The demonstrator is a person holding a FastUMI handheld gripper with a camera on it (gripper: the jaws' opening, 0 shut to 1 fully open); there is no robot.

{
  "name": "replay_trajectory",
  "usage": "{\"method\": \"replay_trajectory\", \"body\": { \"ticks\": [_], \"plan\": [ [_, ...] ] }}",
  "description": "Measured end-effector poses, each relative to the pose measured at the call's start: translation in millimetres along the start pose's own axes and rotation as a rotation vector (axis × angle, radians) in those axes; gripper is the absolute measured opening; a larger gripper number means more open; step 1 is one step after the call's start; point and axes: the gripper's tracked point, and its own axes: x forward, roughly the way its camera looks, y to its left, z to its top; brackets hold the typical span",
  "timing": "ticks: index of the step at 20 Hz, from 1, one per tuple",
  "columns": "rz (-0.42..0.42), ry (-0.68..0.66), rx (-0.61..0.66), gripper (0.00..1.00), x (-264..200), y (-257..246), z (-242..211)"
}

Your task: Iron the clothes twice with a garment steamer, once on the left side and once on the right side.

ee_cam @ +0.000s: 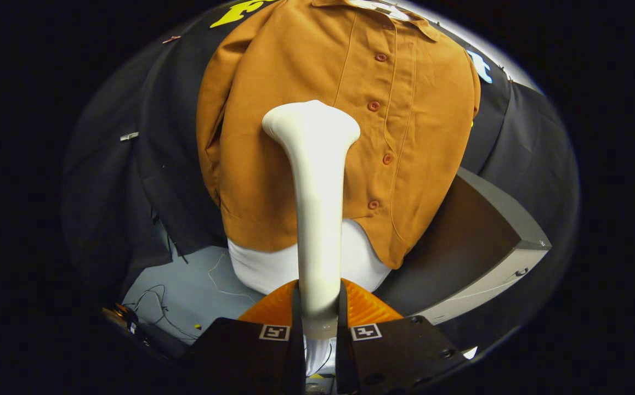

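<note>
While I hold the gripper (318, 323) clamped on the garment steamer (317, 208), both fingers pressing its white handle from either side, the steamer runs straight ahead of the fingers, long axis pointing up toward the shirt (295, 164). Its flared head sits against or just in front of the cloth; I cannot tell whether it touches. Taking the button placket (375, 131) as my landmark: the head lies just to the viewer's left of the placket, level with the 2nd and 3rd visible buttons, over that panel of the shirt. The shirt hangs on a white form (273, 266) whose lower part shows beneath the hem, below the placket's end. A grey-edged board (493, 241) stands off to the other side of the placket, beyond the hem.

My judgement is that the coming stroke turns on keeping the head beside the placket and running parallel to it, along this panel, before I cross the buttons for the 2nd pass.
</note>
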Motion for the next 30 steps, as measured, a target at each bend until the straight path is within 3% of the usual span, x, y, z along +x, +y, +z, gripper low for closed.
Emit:
{"method": "replay_trajectory", "body": {
  "ticks": [8,19,30],
  "plan": [
    [0.037,-0.074,0.063,0.25,-52.9,-13.9,2.4],
    [0.055,-0.346,0.124,0.25,-155.5,-93.9,110.1],
    [0.030,-0.474,0.188,0.25,-214.4,-171.4,165.7]
  ]
}}
